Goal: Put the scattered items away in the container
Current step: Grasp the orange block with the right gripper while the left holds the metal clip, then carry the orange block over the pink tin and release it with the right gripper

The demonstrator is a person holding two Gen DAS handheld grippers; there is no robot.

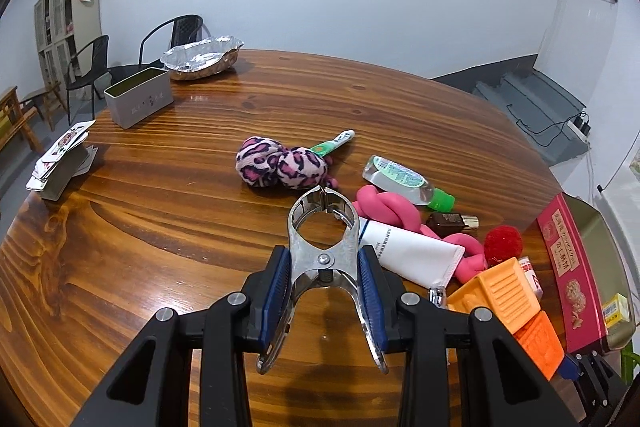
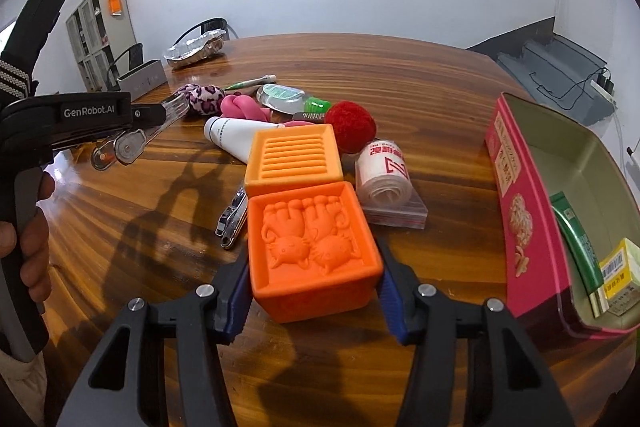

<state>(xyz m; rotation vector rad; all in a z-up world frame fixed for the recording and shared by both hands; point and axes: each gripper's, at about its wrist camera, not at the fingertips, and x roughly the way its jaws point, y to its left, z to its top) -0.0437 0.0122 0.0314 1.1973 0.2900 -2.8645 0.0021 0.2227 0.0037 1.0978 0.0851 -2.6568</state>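
Glossy wood table [image 1: 160, 227]; shiny metal clamp [image 1: 324, 247]; matt rubbery orange block [image 2: 312, 251]; fuzzy pompom [image 2: 351, 125].

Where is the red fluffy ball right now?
The red fluffy ball lies on the table, right of centre in the right wrist view, just behind the orange block and beside the white paper roll.

Table [image 1: 160, 227]: brown wood, dark grain stripes. Metal clamp [image 1: 324, 251]: shiny silver. Gripper pads [image 1: 280, 291]: blue, on black frame. Plush toy [image 1: 280, 167]: pink/white w/ dark leopard spots. Twisted rope [image 1: 384, 207]: plain pink. Pompom [image 2: 352, 125]: red. Tube [image 1: 412, 251]: white, small dark print. Bottle [image 1: 400, 179]: clear, green label + green cap. Two blocks: near one [image 2: 316, 251] deep orange w/ cat relief, far one [image 2: 294, 159] lighter orange, ribbed. Tin [image 2: 520, 211]: pink/red outside, olive inside; holds green box [image 2: 576, 243] & yellow box [image 2: 620, 267].
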